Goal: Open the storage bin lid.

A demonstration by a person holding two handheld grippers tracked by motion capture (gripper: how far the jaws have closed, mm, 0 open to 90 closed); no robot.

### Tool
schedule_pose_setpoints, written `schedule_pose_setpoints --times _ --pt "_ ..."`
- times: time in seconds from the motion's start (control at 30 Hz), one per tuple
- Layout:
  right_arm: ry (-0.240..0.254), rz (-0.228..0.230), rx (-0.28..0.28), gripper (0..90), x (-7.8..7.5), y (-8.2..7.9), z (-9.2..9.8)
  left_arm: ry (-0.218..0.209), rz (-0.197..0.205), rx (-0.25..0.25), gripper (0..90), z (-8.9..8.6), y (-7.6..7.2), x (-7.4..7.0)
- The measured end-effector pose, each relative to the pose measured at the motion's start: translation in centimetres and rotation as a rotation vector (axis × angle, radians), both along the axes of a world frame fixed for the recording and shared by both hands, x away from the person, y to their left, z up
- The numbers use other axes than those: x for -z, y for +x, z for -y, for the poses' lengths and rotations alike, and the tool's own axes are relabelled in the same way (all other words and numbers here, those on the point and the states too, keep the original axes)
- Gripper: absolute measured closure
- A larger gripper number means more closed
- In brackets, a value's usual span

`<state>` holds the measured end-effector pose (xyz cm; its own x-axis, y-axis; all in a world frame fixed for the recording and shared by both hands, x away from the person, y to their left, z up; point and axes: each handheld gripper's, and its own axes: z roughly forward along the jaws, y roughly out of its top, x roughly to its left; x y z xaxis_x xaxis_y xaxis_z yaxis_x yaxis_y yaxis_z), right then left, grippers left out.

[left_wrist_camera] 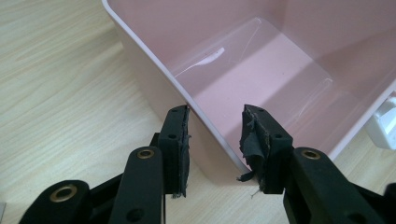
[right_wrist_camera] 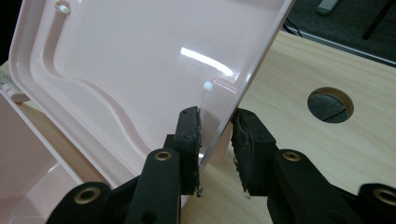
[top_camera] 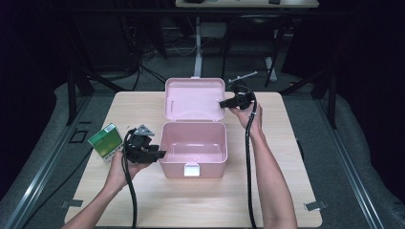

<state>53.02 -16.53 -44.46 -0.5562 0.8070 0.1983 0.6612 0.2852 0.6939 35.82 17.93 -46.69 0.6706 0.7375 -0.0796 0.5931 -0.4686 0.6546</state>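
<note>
At the middle of the surface: your pale pink plastic box (top_camera: 193, 149) stands open on the light wooden surface (top_camera: 286, 157), its white front latch (top_camera: 191, 170) facing the near edge.
Lid: the pink hinged lid (top_camera: 195, 98) is swung back toward the far edge and stands raised, its inner face toward you.
Interior: the box's glossy pink floor (left_wrist_camera: 261, 79) lies bare in your left gripper view.
Left gripper: your left gripper (top_camera: 154, 155) sits at the box's left wall near its front corner; its jaws stand parted with that wall (left_wrist_camera: 205, 135) between them, one outside and one inside, and gaps on both sides, so it isn't clamped.
Right gripper: your right gripper (top_camera: 223, 102) is at the lid's right edge; its jaws are narrowly parted around that edge (right_wrist_camera: 233, 109), and you can't tell from the pictures whether the pads actually press it.
Carton: a green and white cardboard carton (top_camera: 107, 141) lies near the left edge, just beside your left hand (top_camera: 125, 168).
Hole: a round cable hole (right_wrist_camera: 330, 103) shows in the surface beyond the lid.
</note>
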Motion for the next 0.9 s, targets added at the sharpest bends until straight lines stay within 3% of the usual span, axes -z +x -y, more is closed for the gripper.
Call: schedule_pose_setpoints --times 0.53,0.9 --pt "0.019 -0.03 0.003 65.8 0.8 0.2 0.0 -0.008 -0.002 -0.007 61.9 -0.1 0.0 0.0" --pt "0.001 -0.066 0.002 59.1 1.9 0.5 -0.4 -0.009 0.007 -0.015 62.0 0.0 -0.1 0.1"
